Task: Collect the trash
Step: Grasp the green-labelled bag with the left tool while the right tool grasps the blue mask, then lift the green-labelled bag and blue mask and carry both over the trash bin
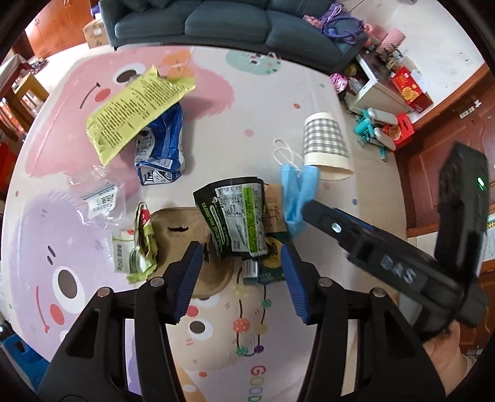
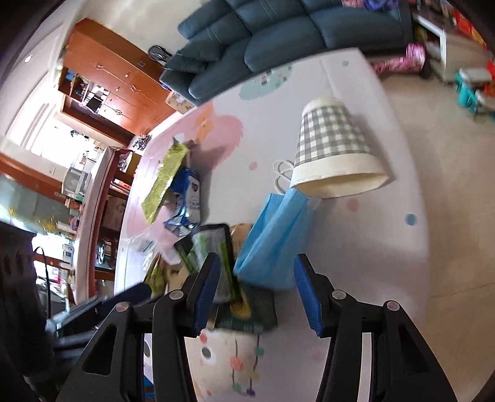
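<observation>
Trash lies scattered on a pastel play mat (image 1: 278, 92). My left gripper (image 1: 241, 259) is open, low over a dark green snack wrapper (image 1: 238, 216) whose near end sits between its blue pads. A blue face mask (image 2: 272, 238) lies with its near end between the fingers of my open right gripper (image 2: 256, 278). In the left wrist view the right gripper (image 1: 306, 207) tip touches the face mask (image 1: 297, 191). Beyond it a grey-checked paper cup (image 2: 334, 145) lies on its side. Further left are a yellow-green packet (image 1: 136, 114), a blue packet (image 1: 161, 148), a clear wrapper (image 1: 99, 201) and a crumpled wrapper (image 1: 142, 244).
A blue-grey sofa (image 1: 216, 21) borders the mat's far edge. A white cabinet (image 1: 377, 89) with boxes and toys stands at the far right, beside wooden panelling (image 1: 433, 160). A person's hand (image 1: 445, 355) holds the right gripper. Wooden shelving (image 2: 102, 80) is off to the left.
</observation>
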A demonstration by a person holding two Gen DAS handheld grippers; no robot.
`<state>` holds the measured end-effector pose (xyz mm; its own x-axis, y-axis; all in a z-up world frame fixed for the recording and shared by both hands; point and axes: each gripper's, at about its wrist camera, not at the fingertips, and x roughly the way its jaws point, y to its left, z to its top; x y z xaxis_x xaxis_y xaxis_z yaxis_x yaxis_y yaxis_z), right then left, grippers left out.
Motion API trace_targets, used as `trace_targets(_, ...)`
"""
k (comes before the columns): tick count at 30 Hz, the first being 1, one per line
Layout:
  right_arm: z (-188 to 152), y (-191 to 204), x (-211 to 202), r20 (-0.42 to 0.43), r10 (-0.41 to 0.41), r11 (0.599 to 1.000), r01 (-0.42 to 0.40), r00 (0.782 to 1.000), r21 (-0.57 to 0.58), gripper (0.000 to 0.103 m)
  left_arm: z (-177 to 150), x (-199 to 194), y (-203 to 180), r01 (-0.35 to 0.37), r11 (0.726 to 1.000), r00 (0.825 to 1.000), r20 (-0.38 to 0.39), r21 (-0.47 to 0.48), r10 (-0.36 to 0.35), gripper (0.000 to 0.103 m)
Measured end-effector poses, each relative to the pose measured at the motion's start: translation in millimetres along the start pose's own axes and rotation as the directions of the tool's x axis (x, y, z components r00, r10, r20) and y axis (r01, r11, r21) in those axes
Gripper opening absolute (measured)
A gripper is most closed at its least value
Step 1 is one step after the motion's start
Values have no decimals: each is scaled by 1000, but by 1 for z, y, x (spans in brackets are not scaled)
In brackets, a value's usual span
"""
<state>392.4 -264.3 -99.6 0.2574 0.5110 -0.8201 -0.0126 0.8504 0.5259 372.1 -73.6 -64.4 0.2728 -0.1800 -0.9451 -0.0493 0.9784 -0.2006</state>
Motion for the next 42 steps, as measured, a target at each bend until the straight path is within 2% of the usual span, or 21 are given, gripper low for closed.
trace_targets(3,10,-8,25,-40,-6,1000,6,999,12,51,8,18,0,-3,1000,1000,-27,-5,3,49)
trace_targets(6,13,-13,41,-86,9,1000,-8,996,14,39,13,29,-2,-5,1000,999,-42,-7,5,49)
trace_targets(7,14,-16,44,-87,27,1000,-25,996,17,38,15,32,-3,-5,1000,999,-45,-6,5,49)
trace_targets(13,17,-20,45,-92,66,998,-64,994,22,23,30,52,1,-14,1000,998,-68,-26,12,49)
trace_targets(20,8,-20,33,-90,63,998,-62,994,9,17,45,68,3,-23,1000,996,-91,-22,21,48)
trace_targets(23,6,-24,30,-91,50,999,-49,995,14,16,49,80,0,-17,1000,992,-123,-7,16,40)
trace_targets(29,3,-30,29,-101,45,999,-43,994,21,16,56,92,-1,62,997,988,-139,-46,-68,21)
trace_targets(36,0,-27,23,-93,48,999,-48,994,7,15,54,79,0,64,997,992,-103,-50,-69,13)
trace_targets(38,-1,-26,20,-90,49,999,-49,995,2,15,53,73,1,57,997,994,-95,-59,-62,7)
trace_targets(42,-4,-19,16,-79,49,999,-50,996,-11,15,48,53,7,72,994,995,-64,-88,-78,5)
